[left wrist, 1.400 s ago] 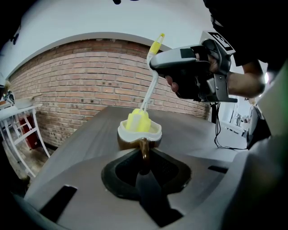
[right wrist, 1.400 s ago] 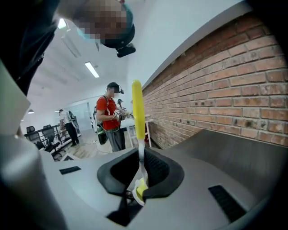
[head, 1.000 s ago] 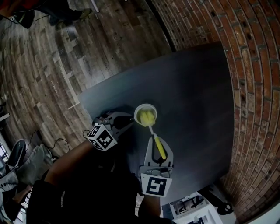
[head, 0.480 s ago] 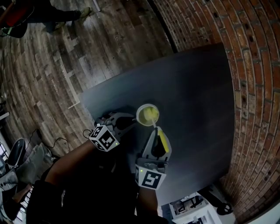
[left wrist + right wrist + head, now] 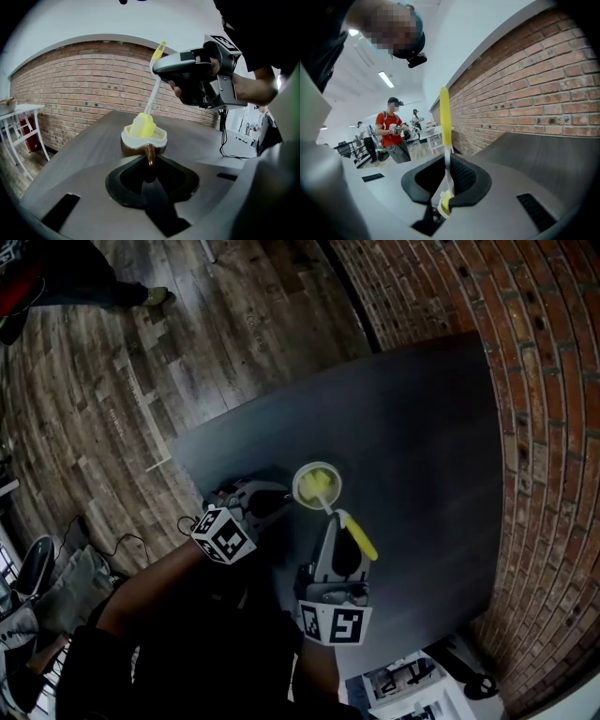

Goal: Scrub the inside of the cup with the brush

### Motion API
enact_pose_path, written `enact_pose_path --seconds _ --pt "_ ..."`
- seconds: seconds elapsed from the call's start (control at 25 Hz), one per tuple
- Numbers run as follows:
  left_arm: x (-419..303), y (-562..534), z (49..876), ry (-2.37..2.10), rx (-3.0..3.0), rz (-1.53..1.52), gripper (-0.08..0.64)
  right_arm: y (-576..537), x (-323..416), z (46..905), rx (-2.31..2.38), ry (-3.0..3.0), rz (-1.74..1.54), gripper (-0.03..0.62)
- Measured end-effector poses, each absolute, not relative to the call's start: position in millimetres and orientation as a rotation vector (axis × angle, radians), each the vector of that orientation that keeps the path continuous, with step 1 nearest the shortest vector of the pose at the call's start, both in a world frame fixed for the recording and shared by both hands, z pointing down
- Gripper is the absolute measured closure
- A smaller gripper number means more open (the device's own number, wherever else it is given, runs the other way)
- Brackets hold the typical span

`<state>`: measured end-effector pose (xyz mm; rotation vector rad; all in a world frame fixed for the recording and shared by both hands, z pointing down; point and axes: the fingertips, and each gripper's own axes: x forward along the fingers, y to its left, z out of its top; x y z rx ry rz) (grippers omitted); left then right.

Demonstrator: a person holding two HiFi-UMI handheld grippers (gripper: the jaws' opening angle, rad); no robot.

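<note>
Scrubbing step, judged mid-stroke. Cup [image 5: 317, 486] on table [image 5: 422, 427], near-left part; left gripper [image 5: 270, 504] clamped on its handle. Right gripper [image 5: 335, 532] pinches brush [image 5: 360, 540]; yellow head inside cup, probably touching wall. Next: rotate head round wall, cup braced.

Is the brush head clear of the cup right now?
No, the left gripper view shows the yellow brush head down inside the white rim of the cup.

R gripper [image 5: 447, 176] clamping brush [image 5: 445, 117], brick wall [image 5: 525, 93]
</note>
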<state>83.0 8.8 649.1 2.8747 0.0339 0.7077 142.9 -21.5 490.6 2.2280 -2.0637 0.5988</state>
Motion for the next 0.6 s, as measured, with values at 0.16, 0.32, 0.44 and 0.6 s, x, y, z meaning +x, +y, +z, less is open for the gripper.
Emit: enact_pose_path --seconds 0.16,0.32,0.44,0.6 --pt "80.7 8.7 649.0 0.039 2.874 0.713 0.479 -16.9 136.8 490.6 2.008 -2.054 0.669 0.543" --pt "80.7 9.5 648.7 0.041 2.872 0.711 0.479 -17.3 137.8 489.0 1.891 -1.904 0.572 0.541" --pt "81.3 10.4 648.6 0.036 2.869 0.708 0.479 -18.6 134.5 486.7 1.923 -1.854 0.415 0.541" --pt "82.5 11.5 648.3 0.034 2.865 0.703 0.479 -21.7 129.3 488.9 1.988 -1.869 0.238 0.541"
